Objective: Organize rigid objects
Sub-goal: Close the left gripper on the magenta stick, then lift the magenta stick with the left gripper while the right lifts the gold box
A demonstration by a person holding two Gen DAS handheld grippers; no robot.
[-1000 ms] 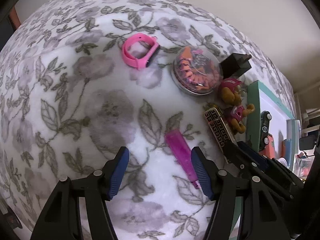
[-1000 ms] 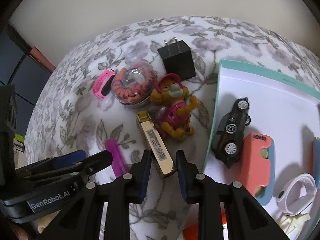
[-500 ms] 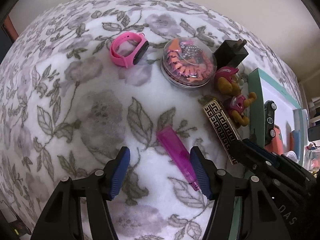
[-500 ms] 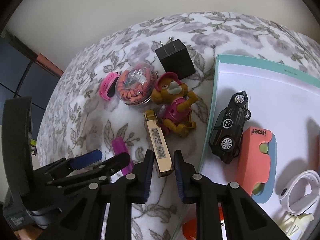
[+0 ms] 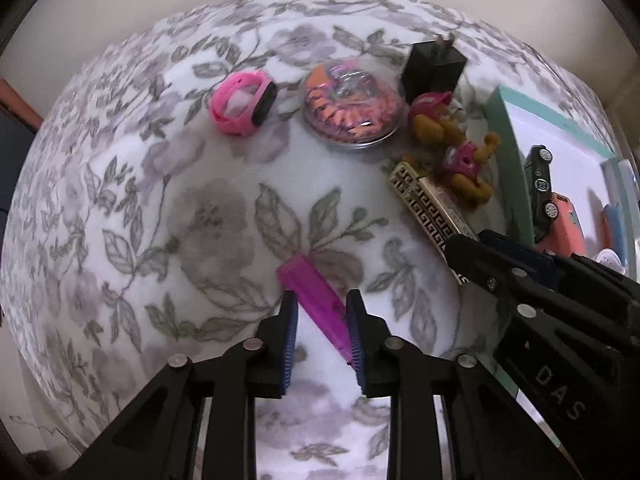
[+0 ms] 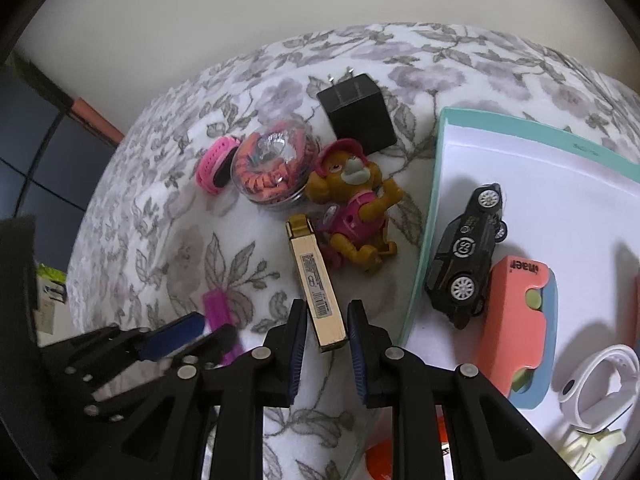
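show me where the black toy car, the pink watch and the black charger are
black toy car (image 6: 466, 256), right wrist view, on its roof.
pink watch (image 5: 240, 104), left wrist view, on its strap.
black charger (image 6: 358, 112), right wrist view, on its top face.

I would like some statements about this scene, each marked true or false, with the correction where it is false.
1. The toy car lies inside the tray. True.
2. The left gripper has the pink watch between its fingers. False: a purple tube is between them; the jaws have just been closing.
3. The right gripper straddles the gold box. True.
4. The black charger is in the tray. False: it lies on the floral cloth.
5. The dog figure lies beside the gold box. True.
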